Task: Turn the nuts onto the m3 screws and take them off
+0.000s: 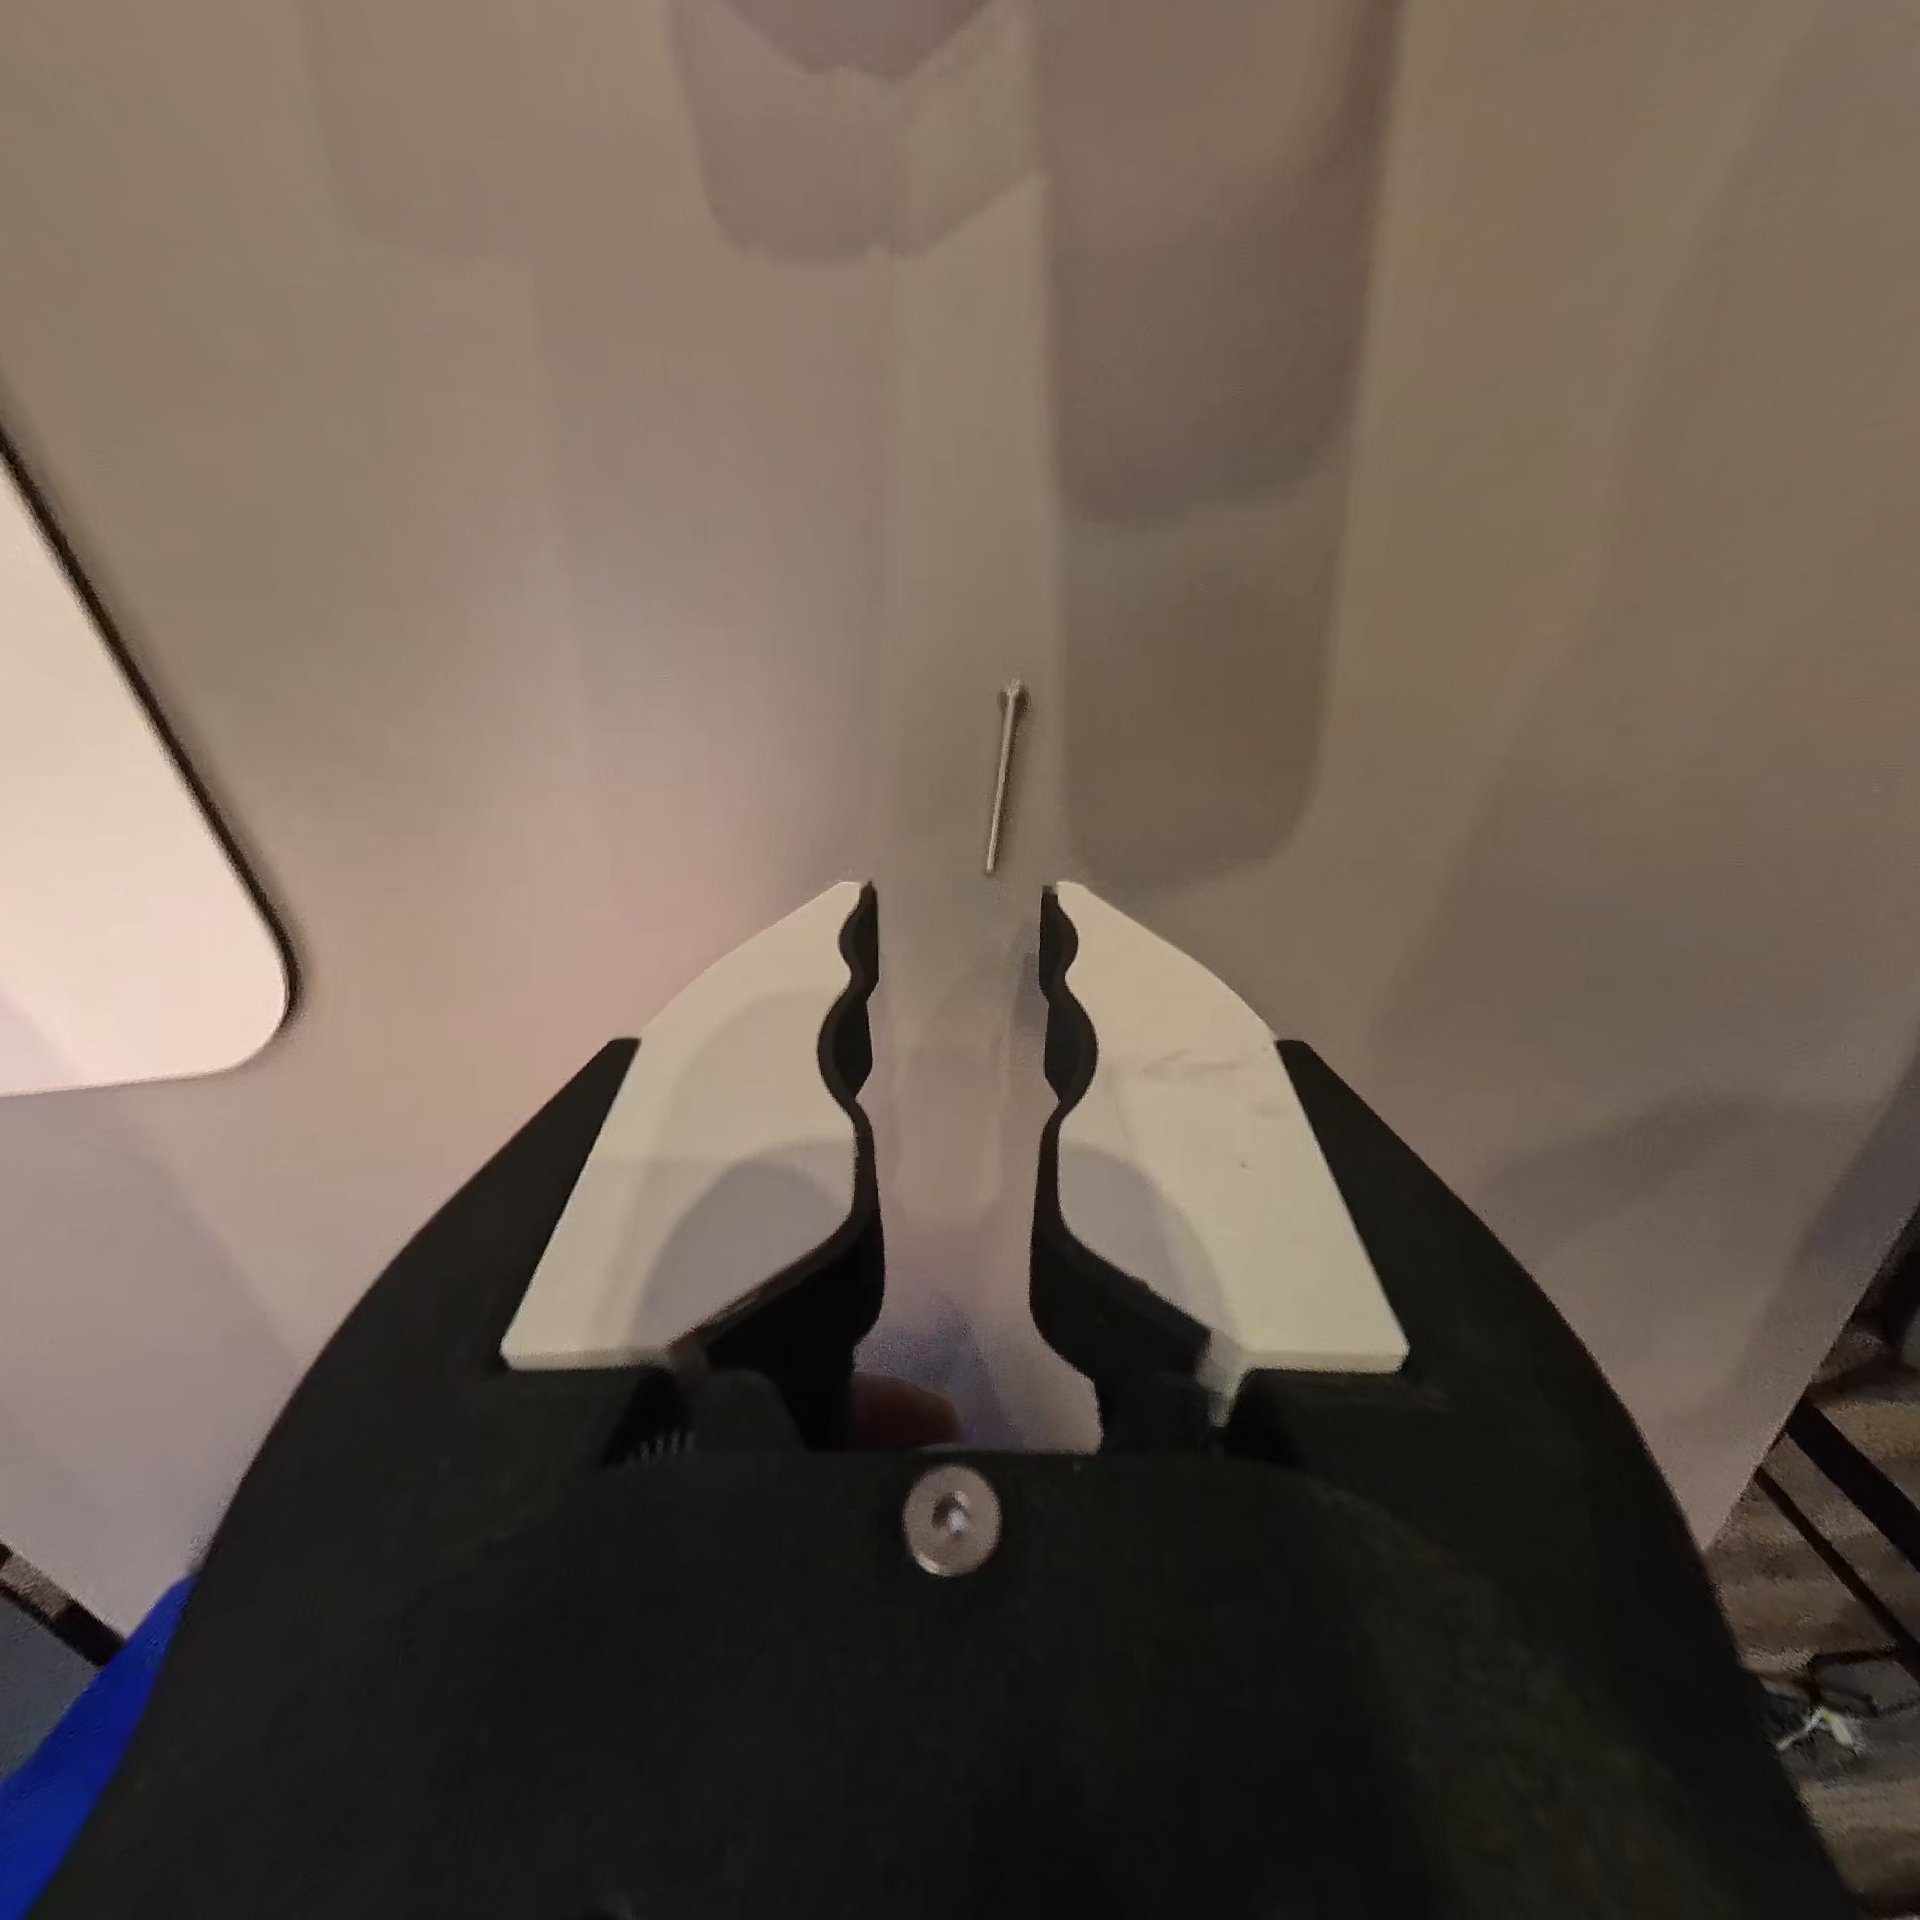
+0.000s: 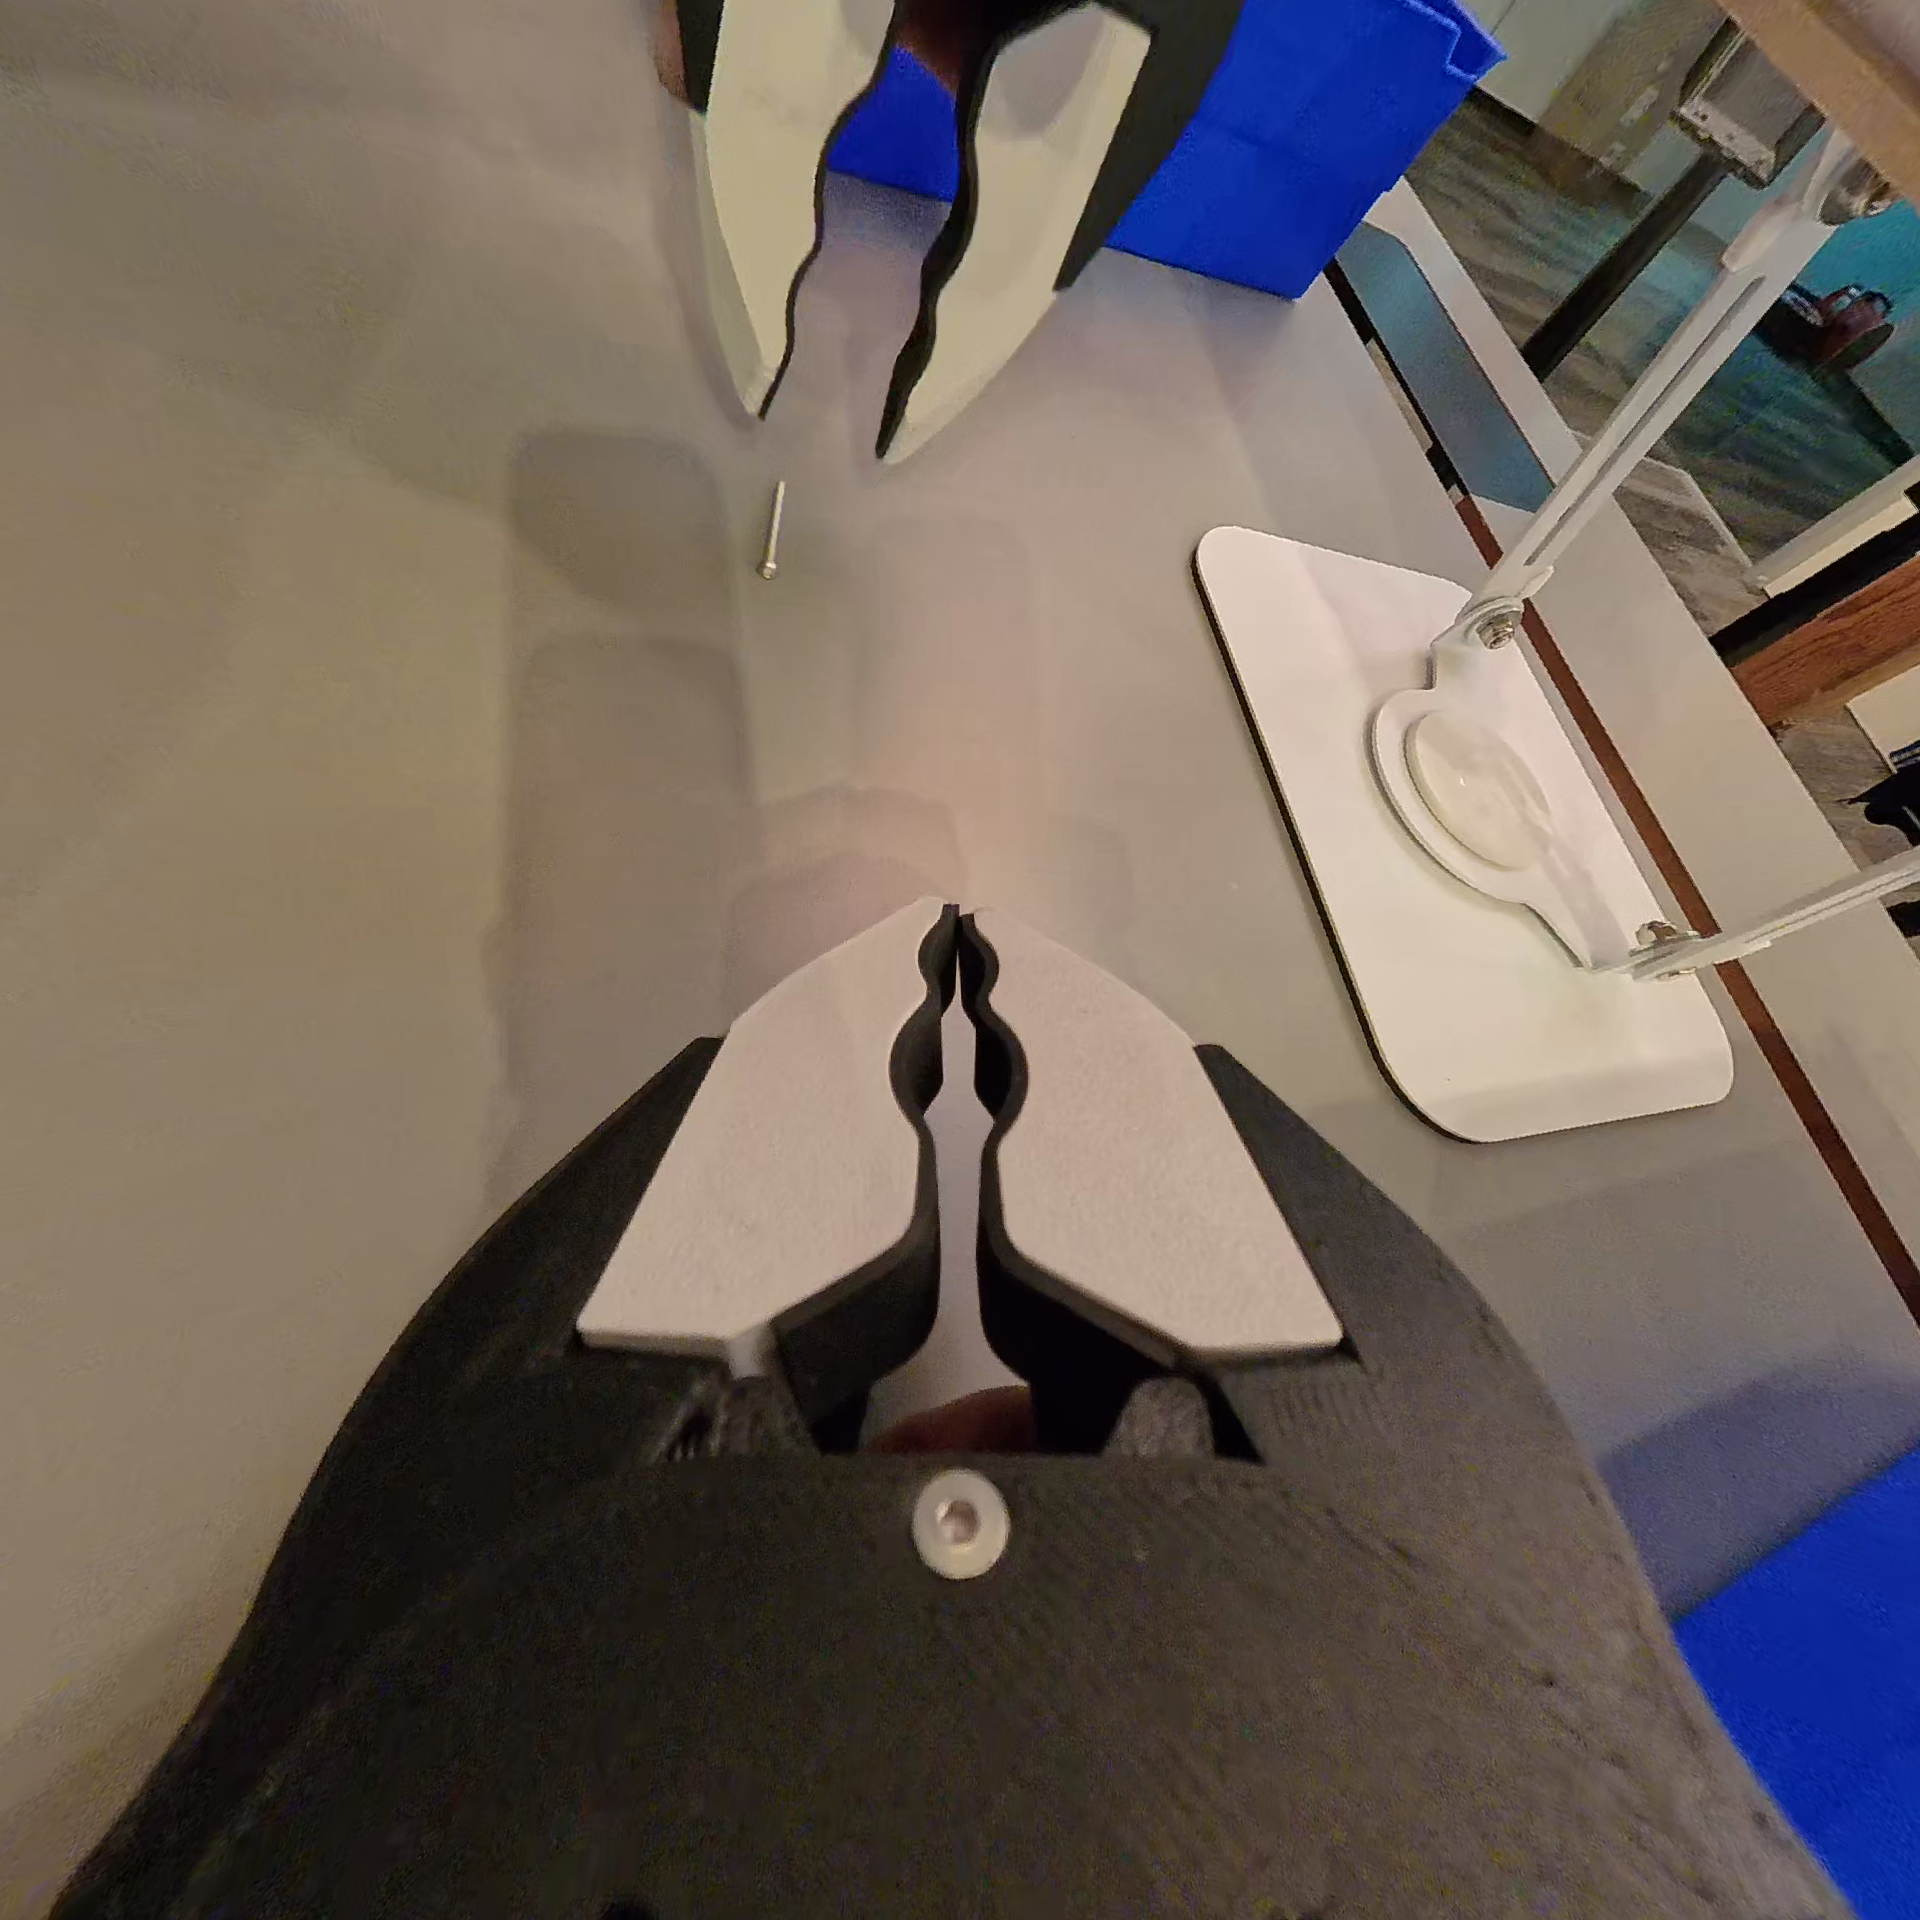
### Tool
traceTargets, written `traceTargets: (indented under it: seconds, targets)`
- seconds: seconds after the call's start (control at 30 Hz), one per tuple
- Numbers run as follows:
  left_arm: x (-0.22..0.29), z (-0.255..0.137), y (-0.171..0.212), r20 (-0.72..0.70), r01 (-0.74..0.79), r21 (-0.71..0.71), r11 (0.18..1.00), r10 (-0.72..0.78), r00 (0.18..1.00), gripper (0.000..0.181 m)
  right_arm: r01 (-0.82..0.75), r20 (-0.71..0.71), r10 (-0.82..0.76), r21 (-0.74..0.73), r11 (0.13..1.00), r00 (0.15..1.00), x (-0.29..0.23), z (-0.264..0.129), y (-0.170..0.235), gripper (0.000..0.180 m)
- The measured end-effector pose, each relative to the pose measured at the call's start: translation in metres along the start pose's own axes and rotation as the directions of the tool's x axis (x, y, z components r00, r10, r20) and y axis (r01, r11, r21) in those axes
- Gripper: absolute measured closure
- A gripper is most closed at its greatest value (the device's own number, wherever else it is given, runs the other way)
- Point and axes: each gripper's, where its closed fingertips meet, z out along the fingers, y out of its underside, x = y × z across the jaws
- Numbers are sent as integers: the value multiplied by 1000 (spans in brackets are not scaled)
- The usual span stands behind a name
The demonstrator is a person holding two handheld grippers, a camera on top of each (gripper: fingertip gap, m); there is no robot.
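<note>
Nearest us, the right claw [image 2: 961, 914] has its tips pressed together; whether anything sits between them we cannot tell. We count one screw [image 1: 1005, 774] lying flat on the grey desk [image 2: 312, 623], just beyond the left claw [image 1: 958, 894], whose fingers stand apart, holding nothing. One white lamp base [image 2: 1455, 1018] rests nearby.

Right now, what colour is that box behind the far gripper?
Bright blue; the box shows best in the right wrist view, behind the left gripper.
</note>
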Motion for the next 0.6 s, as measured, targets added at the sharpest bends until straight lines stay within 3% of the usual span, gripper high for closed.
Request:
traceTargets:
  seconds: [0.2, 0.4, 0.5, 0.6]
  targets:
    - [-12, -52, 42, 129, 73, 12, 997, -74, 989, 150, 2, 7, -2, 1, 1000, 1000, -2, 1, 0, 180]
    - [-16, -127, 140, 248, 206, -139, 969, -167, 954, 157, 0, 7, 0, 3, 1000, 1000, -2, 1, 0, 180]
    - [-14, -133, 197, 270, 273, -243, 931, -205, 941, 160, 4, 7, -4, 1, 1000, 1000, -2, 1, 0, 180]
    - [-4, -115, 252, 223, 291, -368, 883, -220, 950, 162, 4, 7, -4, -1, 1000, 1000, -2, 1, 0, 180]
